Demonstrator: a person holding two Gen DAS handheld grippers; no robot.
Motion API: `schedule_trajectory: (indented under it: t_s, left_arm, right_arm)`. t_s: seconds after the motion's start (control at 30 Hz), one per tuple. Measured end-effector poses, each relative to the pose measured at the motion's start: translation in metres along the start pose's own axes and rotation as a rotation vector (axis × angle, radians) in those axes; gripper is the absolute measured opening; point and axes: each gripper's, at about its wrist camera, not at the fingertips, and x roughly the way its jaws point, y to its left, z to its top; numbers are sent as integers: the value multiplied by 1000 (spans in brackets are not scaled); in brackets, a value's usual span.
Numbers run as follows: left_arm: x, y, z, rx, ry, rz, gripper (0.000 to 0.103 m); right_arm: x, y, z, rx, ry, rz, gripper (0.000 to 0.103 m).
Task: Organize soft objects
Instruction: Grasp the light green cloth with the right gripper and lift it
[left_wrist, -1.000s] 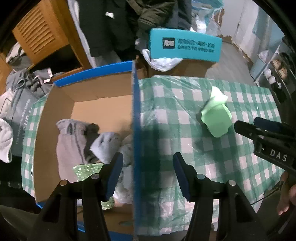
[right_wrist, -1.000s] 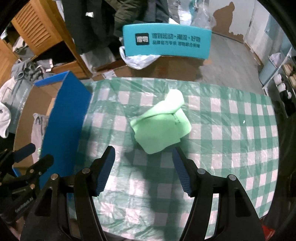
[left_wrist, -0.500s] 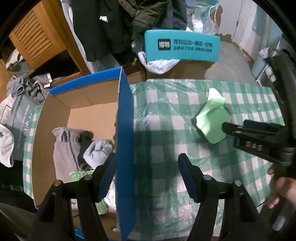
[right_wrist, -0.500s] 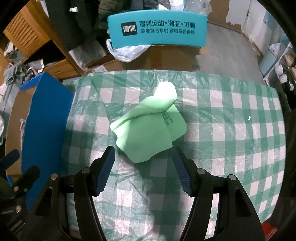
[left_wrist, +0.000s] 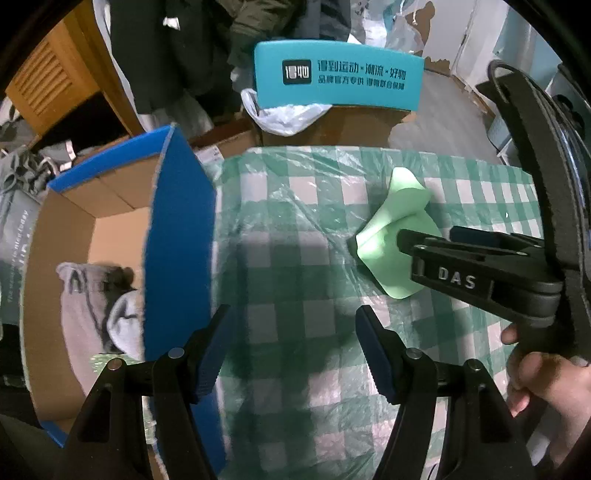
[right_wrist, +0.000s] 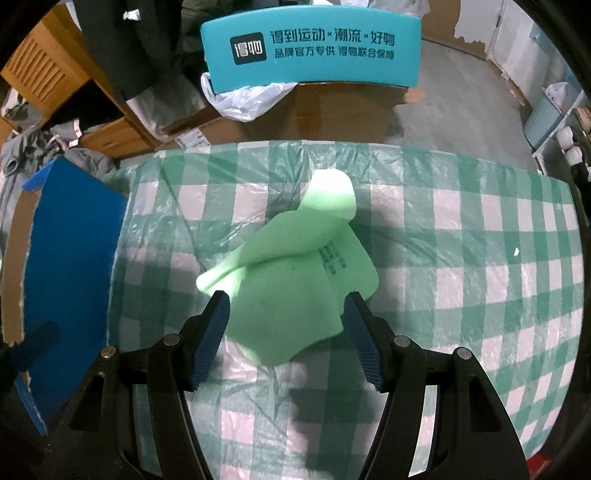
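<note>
Clothes (left_wrist: 92, 302) in box (left_wrist: 59, 236) left view only, printed green sheet (right_wrist: 295, 280) right

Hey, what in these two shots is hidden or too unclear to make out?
- Green cloth: in the left wrist view its right part is hidden behind the right gripper.
- Print on the cloth: right wrist view, too small to read.
- Box: its blue wall hides part of the grey clothes in the left wrist view.
- Left gripper: only a dark, cut-off sliver at the right wrist view's left edge.
</note>
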Motion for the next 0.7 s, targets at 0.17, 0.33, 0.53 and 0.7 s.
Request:
schedule_trajectory:
  t_s: [0.17, 0.33, 0.53, 0.7]
  left_arm:
    - [14, 0, -1, -7, 42, -7, 69]
    - [18, 4, -8, 1, 65, -6, 69]
    - [23, 6, -17, 14, 99, -14, 69]
    - [23, 2, -29, 45, 120, -12, 69]
  right_arm:
    - [22, 2, -1, -16, 40, 2, 65]
    - [32, -1, -9, -1, 84, 23, 44]
    - [23, -4, -26, 15, 122, 42, 42]
    - [11, -6, -56, 13, 173, 45, 42]
